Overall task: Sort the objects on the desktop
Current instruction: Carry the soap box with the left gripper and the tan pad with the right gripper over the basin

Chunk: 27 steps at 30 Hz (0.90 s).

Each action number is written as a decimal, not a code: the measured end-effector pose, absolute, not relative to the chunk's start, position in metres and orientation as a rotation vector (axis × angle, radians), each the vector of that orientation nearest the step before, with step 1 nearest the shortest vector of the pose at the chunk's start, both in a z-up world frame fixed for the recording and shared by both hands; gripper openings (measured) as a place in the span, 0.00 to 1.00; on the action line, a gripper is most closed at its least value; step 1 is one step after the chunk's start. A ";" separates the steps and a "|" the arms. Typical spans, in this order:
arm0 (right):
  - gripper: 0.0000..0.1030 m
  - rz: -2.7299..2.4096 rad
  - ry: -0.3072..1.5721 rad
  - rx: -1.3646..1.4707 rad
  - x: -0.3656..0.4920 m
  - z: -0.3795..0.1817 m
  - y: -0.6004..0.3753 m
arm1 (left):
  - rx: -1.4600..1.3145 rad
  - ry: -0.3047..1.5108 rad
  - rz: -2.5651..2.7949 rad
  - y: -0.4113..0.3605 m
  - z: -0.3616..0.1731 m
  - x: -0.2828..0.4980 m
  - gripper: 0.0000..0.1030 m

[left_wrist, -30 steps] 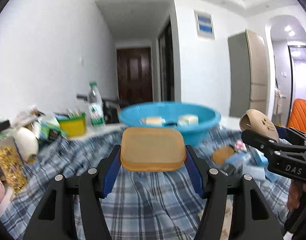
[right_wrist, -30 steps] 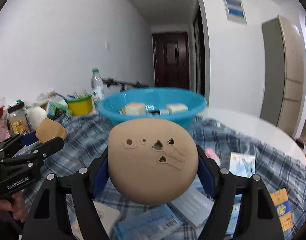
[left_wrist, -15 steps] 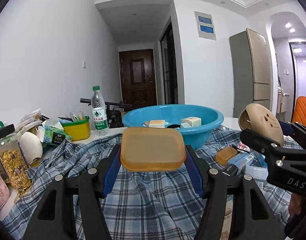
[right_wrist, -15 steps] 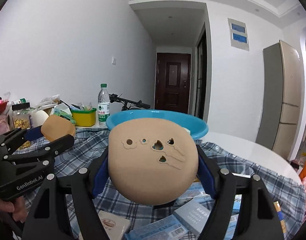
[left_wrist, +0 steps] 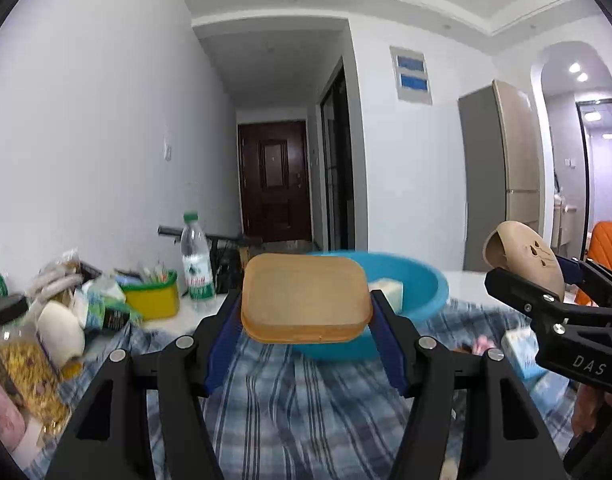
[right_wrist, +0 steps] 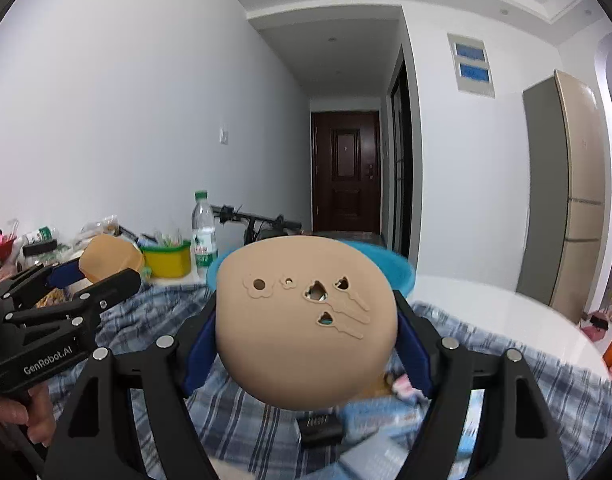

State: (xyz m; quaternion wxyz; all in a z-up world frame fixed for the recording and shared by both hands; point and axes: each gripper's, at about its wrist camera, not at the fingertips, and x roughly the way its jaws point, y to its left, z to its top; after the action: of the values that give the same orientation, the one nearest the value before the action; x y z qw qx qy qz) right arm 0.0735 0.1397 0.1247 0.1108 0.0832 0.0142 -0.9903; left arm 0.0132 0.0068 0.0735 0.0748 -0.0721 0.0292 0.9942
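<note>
Tan plastic fills the centre of both my views. In the left wrist view, the left gripper (left_wrist: 306, 320) has its blue-padded fingers (left_wrist: 222, 340) pressed against the two short sides of a flat, rounded-rectangular tan tray (left_wrist: 304, 300), gripping it level above the plaid cloth (left_wrist: 286, 400) that covers the tabletop. Behind the tray, right of centre, sits a blue basin (left_wrist: 418, 300) with a pale block (left_wrist: 388, 290) showing inside it.

In the right wrist view, the right gripper (right_wrist: 306, 336) clamps a domed tan lid (right_wrist: 306, 320) with small cut-out holes; its fingers (right_wrist: 198, 348) sit against the lid's left and right edges, spread fairly wide around it. The basin rim (right_wrist: 398, 272) peeks out behind the lid.

At mid left of the left view I see a water bottle (left_wrist: 196, 260), a yellow tub (left_wrist: 152, 296) and a jar of cereal (left_wrist: 22, 364) at the lower left. A person's hand (right_wrist: 22, 412) grips the left tool's handle at the lower left of the right view.
</note>
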 end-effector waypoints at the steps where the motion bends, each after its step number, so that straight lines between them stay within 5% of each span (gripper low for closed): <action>1: 0.74 -2.911 0.041 0.221 0.073 0.130 0.140 | -0.194 0.088 2.985 0.007 0.076 0.011 0.62; 27: 0.75 -2.880 0.039 0.025 -0.013 0.233 0.112 | -0.120 -0.022 2.995 0.006 0.139 -0.123 0.62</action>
State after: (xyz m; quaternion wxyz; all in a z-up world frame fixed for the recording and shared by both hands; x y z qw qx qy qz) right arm -0.0130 0.1121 0.2327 0.1302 0.0086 0.0135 -0.9914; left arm -0.1228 0.0060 0.1390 0.0718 -0.0400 -0.0074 0.9966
